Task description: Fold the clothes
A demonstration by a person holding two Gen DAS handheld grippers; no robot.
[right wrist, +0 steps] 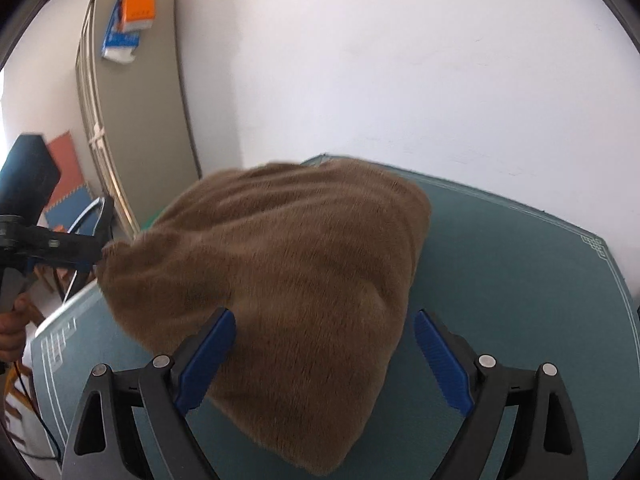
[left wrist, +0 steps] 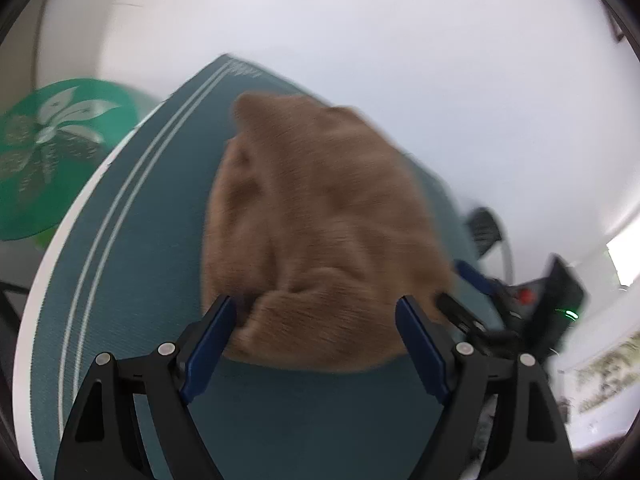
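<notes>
Fingers first: on my left gripper [left wrist: 316, 312] they stand wide apart, angled down over the desk [left wrist: 132, 264], and nothing is pinched between them. The brown fleece garment [left wrist: 320, 216] lies bunched on the teal desk cover just ahead of the tips; the near lump of it sits in the gap between the blue pads [left wrist: 210, 350], but I see no pad pressing on it. The left view is smeared, so fine contact at the left pad I cannot tell.

My right gripper [right wrist: 325, 326] also tilts down toward the desk [right wrist: 520, 280], its fingers spread about as wide. The same garment [right wrist: 280, 280] fills the space between them and hangs or lies across the left pad [right wrist: 208, 360]; the right pad [right wrist: 440, 364] stands clear of the cloth with bare desk showing behind it. So no grip here either.

From the right camera I see the left gripper [right wrist: 86, 258] coming in from the left edge, its tips at the garment's far-left corner, which looks drawn out to a point toward them. A person's hand [right wrist: 14, 326] holds that gripper's handle below.

Off the desk, a green round stool [left wrist: 52, 152] stands to the left, and a grey cabinet [right wrist: 132, 120] stands against the wall.
</notes>
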